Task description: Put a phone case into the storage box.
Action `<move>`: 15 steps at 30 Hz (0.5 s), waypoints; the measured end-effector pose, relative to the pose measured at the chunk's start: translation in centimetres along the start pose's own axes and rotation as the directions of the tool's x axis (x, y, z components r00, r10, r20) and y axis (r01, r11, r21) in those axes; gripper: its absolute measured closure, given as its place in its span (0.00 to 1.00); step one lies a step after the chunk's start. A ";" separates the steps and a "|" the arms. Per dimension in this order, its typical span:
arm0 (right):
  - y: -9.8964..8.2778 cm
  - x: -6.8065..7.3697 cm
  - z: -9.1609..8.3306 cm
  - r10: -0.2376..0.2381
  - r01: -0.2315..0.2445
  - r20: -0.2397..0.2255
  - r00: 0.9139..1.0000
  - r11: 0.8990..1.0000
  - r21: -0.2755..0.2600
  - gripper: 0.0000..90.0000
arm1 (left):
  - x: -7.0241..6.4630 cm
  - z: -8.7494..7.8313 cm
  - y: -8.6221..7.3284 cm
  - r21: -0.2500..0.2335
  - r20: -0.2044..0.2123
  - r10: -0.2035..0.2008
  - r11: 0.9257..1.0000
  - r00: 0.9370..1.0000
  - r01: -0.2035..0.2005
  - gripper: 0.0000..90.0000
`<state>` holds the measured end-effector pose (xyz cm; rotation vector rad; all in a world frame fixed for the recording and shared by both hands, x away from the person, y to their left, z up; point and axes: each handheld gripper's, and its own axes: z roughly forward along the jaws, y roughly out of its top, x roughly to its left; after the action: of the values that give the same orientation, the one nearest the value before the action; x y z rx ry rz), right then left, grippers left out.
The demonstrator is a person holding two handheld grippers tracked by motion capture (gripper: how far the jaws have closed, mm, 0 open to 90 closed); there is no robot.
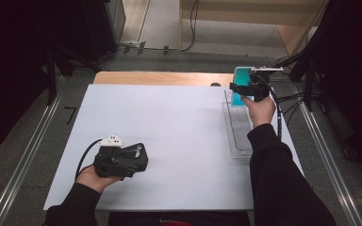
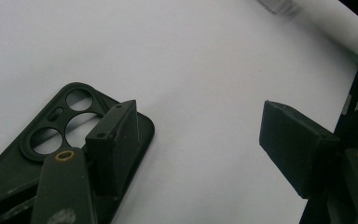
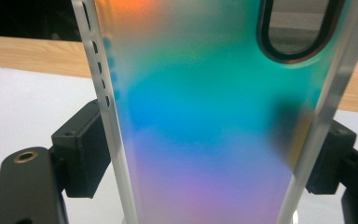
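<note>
A dark green phone case (image 1: 139, 151) (image 2: 14, 170) lies flat on the white table near the front left, camera cutouts up. My left gripper (image 1: 132, 162) (image 2: 200, 126) rests beside it, open; one jaw sits over the case's corner, the other stands well apart over bare table. At the far right, an iridescent teal-to-purple phone case (image 1: 240, 77) (image 3: 205, 116) stands upright at the far end of a clear rack (image 1: 238, 127). My right gripper (image 1: 245, 87) (image 3: 205, 154) is shut on it, one pad against each long edge.
The white table top (image 1: 169, 132) spreads between the two hands. A wooden strip (image 1: 160, 77) runs along its far edge. Cables and dark stands crowd the floor to the right, and metal rails flank the table.
</note>
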<state>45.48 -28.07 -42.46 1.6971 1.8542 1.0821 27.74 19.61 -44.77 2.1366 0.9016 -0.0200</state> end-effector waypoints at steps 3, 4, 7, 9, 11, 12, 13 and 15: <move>-0.2 0.0 0.9 -0.004 0.003 0.010 1.000 1.000 0.013 0.18 | 0.0 0.1 0.1 -0.004 -0.001 -0.003 1.000 1.000 0.003 0.31; -0.2 0.0 1.3 0.000 0.000 0.015 1.000 1.000 0.016 0.18 | -0.1 0.1 0.1 -0.005 0.001 -0.003 1.000 1.000 0.003 0.31; -0.4 -0.1 2.2 0.005 -0.006 0.027 1.000 0.999 0.032 0.18 | -0.1 0.2 0.1 0.000 0.006 0.009 1.000 1.000 -0.009 0.31; -0.5 -0.1 2.8 -0.002 0.001 0.034 0.999 0.999 0.040 0.18 | -0.1 0.2 0.0 0.004 0.008 0.009 1.000 1.000 -0.009 0.31; -0.6 -0.2 3.2 0.002 -0.005 0.043 0.999 0.999 0.053 0.17 | -0.1 0.3 0.0 0.005 0.006 0.008 1.000 1.000 -0.008 0.31; -0.6 -0.2 3.3 0.013 -0.015 0.043 0.999 0.998 0.059 0.17 | -0.1 0.3 0.0 0.005 0.006 0.007 1.000 1.000 -0.007 0.31; -0.7 -0.2 3.5 0.020 -0.022 0.050 0.999 0.998 0.058 0.17 | -0.1 0.3 0.0 0.004 0.008 0.006 1.000 1.000 -0.006 0.31; -0.7 -0.1 3.6 0.013 -0.016 0.067 0.998 0.999 0.041 0.17 | 0.0 0.3 0.0 0.005 0.006 0.005 1.000 1.000 -0.005 0.31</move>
<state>47.67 -27.13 -45.23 1.7504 1.8378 0.9866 27.81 19.36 -44.94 2.1419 0.8937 -0.0263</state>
